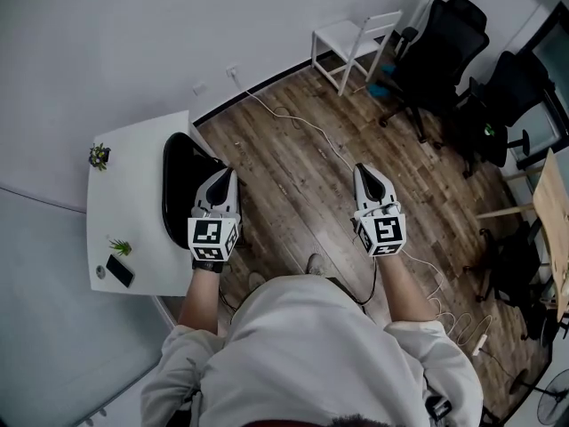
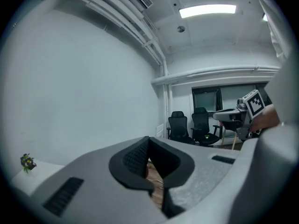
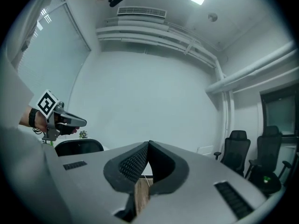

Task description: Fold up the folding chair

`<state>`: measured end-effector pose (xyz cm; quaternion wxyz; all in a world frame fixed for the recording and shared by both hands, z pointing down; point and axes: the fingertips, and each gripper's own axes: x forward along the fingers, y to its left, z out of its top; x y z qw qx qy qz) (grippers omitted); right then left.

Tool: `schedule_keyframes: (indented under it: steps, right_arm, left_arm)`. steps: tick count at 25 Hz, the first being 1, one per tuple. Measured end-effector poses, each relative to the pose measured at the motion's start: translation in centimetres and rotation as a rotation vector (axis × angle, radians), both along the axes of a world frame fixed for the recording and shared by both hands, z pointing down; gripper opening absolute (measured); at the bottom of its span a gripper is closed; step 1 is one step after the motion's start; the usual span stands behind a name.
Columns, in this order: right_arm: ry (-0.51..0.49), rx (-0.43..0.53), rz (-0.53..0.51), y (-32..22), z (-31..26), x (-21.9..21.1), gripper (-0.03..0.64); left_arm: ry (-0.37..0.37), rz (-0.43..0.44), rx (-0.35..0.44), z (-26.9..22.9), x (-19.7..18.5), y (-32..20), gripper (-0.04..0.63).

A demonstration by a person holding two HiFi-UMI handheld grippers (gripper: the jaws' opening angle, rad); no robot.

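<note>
Head view: folding chair stands open, seat flat, upper centre of frame by the wall, well apart from both my tongs. Left gripper and right gripper hang mid-frame above the wooden floor.
Left gripper view: jaws pressed together, nothing between.
Right gripper view: same, tips meeting, empty.
Judgement: chair unfolded, so the fold remains to do
</note>
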<state>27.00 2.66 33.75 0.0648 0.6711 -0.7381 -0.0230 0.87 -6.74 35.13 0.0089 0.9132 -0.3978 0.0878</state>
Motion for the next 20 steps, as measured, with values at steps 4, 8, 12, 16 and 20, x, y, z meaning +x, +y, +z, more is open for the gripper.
schedule_keyframes:
  steps: [4,8,12,16,20]
  right_arm:
    - [-0.005,0.010,0.002,0.7,-0.1,-0.1,0.020]
    - [-0.012,0.026,0.005,1.0,-0.5,-0.3,0.020]
    - [-0.014,0.032,0.004,1.3,-0.9,-0.2,0.020]
    - [-0.020,0.031,0.003,1.8,-0.9,-0.2,0.020]
    - [-0.019,0.028,0.004,2.2,-0.3,-0.4,0.020]
  left_arm:
    - [0.005,-0.002,0.003,-0.2,0.1,0.4,0.006]
    - [0.013,-0.003,0.015,-0.8,-0.1,0.9,0.006]
    - [0.013,-0.001,0.020,-1.3,0.1,1.5,0.006]
    - [0.010,-0.003,0.014,-1.1,0.0,2.0,0.006]
    - [0.014,-0.007,0.011,-0.6,-0.4,2.5,0.006]
